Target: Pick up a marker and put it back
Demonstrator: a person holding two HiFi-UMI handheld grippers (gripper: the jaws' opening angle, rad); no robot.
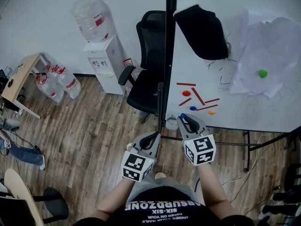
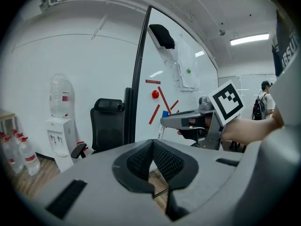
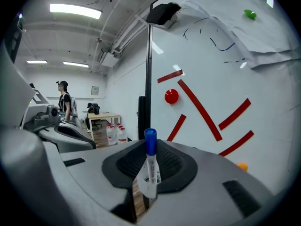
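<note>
My right gripper [image 1: 186,121] is shut on a white marker with a blue cap [image 3: 150,160]. The marker stands upright between the pads, cap end out past the fingertips and pointing toward the whiteboard [image 1: 254,109]. In the head view the blue cap [image 1: 182,116] shows just short of the board's near edge. The left gripper [image 1: 153,136] hangs lower and to the left, shut with nothing in it. From the left gripper view, its own jaws [image 2: 153,166] meet at the tips, and the right gripper [image 2: 188,121] shows beyond them holding the marker [image 2: 164,114].
The whiteboard carries red strips [image 1: 197,96], a red magnet [image 1: 186,92], blue [image 1: 193,108], orange [image 1: 211,112] and green [image 1: 263,73] magnets, paper sheets [image 1: 268,46] and a black cloth [image 1: 202,29]. A black office chair [image 1: 148,74] and a water dispenser [image 1: 103,60] stand left of the board.
</note>
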